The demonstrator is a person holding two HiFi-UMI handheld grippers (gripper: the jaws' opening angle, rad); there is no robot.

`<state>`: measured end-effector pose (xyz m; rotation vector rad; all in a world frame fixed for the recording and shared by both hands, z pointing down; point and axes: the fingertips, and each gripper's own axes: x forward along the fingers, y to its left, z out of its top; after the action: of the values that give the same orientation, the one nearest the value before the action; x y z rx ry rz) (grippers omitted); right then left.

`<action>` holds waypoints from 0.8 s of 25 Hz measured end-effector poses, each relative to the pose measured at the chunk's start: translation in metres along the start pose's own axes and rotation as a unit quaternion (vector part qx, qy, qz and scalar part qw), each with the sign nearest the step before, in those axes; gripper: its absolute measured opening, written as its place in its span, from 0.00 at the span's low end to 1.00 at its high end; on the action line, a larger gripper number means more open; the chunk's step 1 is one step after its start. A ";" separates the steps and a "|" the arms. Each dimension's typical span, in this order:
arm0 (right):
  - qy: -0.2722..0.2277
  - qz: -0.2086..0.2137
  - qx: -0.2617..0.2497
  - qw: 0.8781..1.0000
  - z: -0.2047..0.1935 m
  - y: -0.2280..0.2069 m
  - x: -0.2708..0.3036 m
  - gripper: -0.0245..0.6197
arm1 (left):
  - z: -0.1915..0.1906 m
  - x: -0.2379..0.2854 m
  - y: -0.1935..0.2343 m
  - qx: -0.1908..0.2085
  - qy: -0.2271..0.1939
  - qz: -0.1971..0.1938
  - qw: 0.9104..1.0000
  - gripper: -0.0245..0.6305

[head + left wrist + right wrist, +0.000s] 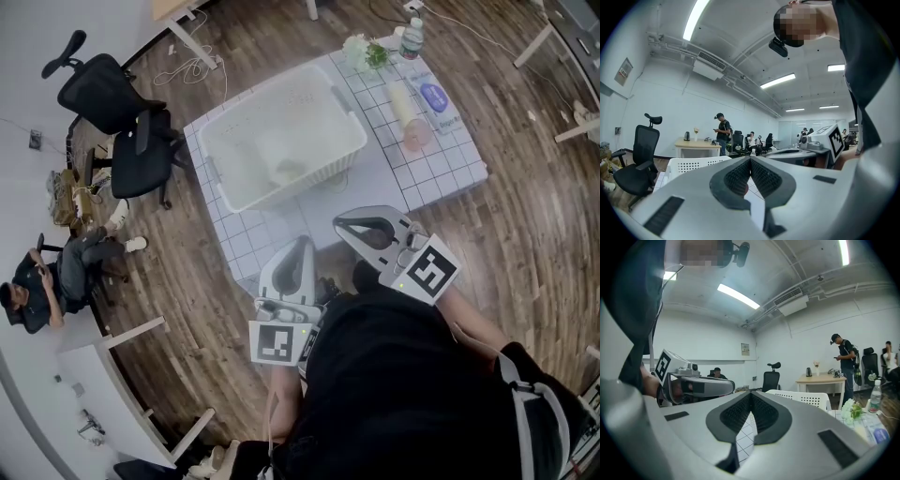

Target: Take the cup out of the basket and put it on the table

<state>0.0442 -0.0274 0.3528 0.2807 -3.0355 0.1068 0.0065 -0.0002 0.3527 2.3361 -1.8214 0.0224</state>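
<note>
Head view: what I take for the cup lies in the basket at 12 o'clock on the desk.

Left gripper view: left hand-held gripper is closed and empty, seemingly just approaching.

Right gripper view: right hand-held gripper is likewise closed on nothing.

I get bright, even indoor light, all from overhead: ceiling strip lights blow out to pure white in both gripper views. Head view is sharp in the middle; the white basket is washed out, with little detail inside. Shadows on the floor are soft and faint. Strong fisheye bend everywhere, black corners round both gripper views. Far room slightly hazy, no motion blur I can see.
</note>
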 end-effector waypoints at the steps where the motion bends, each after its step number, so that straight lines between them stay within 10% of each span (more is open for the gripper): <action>1: -0.001 0.002 0.001 1.000 0.001 -0.003 -0.001 0.06 | 0.000 0.003 -0.001 0.000 0.001 0.003 1.000 0.05; 20: 0.007 0.047 0.025 0.999 -0.011 -0.014 0.009 0.06 | 0.001 0.003 0.006 0.001 0.017 0.058 0.998 0.05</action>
<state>0.0384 -0.0417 0.3651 0.1397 -3.0356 0.1901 0.0010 -0.0052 0.3532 2.2132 -1.9387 0.0794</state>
